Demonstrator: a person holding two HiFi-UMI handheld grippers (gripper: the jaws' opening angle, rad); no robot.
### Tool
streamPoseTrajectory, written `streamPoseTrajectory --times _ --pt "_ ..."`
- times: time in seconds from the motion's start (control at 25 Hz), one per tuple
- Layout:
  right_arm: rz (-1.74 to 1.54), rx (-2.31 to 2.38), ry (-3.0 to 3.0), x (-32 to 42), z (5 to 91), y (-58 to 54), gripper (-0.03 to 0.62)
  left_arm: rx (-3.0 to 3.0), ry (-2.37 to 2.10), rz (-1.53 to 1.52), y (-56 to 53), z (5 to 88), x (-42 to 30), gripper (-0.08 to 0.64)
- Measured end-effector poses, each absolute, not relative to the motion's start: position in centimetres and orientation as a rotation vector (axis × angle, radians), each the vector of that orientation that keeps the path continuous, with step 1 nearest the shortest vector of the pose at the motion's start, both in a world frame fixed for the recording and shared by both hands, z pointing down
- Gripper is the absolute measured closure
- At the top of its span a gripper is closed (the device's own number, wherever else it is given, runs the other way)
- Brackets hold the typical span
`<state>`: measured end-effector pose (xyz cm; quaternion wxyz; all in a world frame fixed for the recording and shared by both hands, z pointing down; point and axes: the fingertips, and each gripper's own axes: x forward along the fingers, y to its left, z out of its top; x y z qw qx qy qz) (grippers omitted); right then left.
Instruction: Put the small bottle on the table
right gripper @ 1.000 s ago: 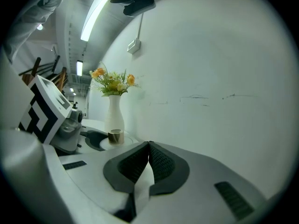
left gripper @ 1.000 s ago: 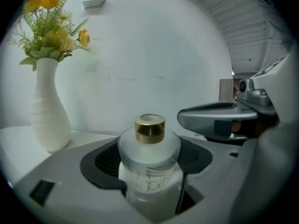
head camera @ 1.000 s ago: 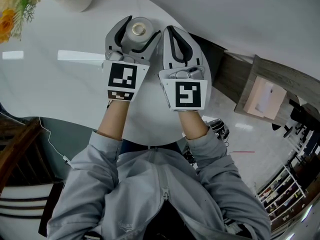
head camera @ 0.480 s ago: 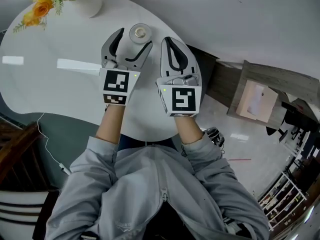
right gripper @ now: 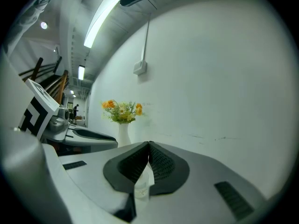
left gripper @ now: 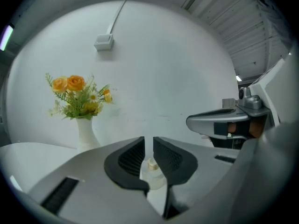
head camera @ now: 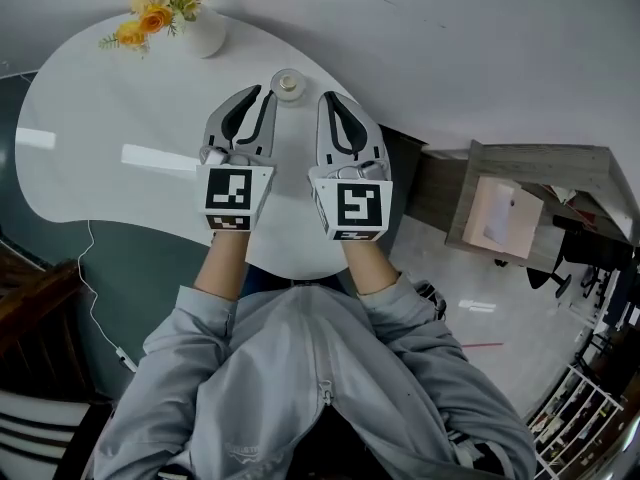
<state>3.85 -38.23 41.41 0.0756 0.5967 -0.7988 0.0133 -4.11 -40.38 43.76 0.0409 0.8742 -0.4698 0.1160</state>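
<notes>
The small clear bottle with a gold cap stands upright on the white round table, free of both grippers. My left gripper hovers just short of it and slightly left. Its jaws have just been closing and stand open by a narrow slit with nothing between them. In the left gripper view the bottle shows through the slit of my left gripper, lower down and beyond the tips. My right gripper is alongside, shut and empty. In the right gripper view the bottle sits below my right gripper.
A white vase of orange and yellow flowers stands at the table's far edge by the wall. A wooden side table is to the right on the floor. A dark chair and a cable lie to the left.
The left jaws stood wide around the bottle; now they have drawn back and closed to a slit. Both grippers rose and pulled away, and the bottle stayed on the table.
</notes>
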Motion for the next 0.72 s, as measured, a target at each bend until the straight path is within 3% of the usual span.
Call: streamPoseTrajectory --times 0.2,0.72 --pt "-0.004 1.808 -2.412 3.7 38.4 -36.9 0.565 2.686 -1.500 0.277 -38.9 39.9 -4.7 0.552" --pt "-0.089 1.829 -2.463 3.4 30.4 -32.3 0.565 2.706 -1.597 0.182 -33.4 31.6 -5.8 0.554"
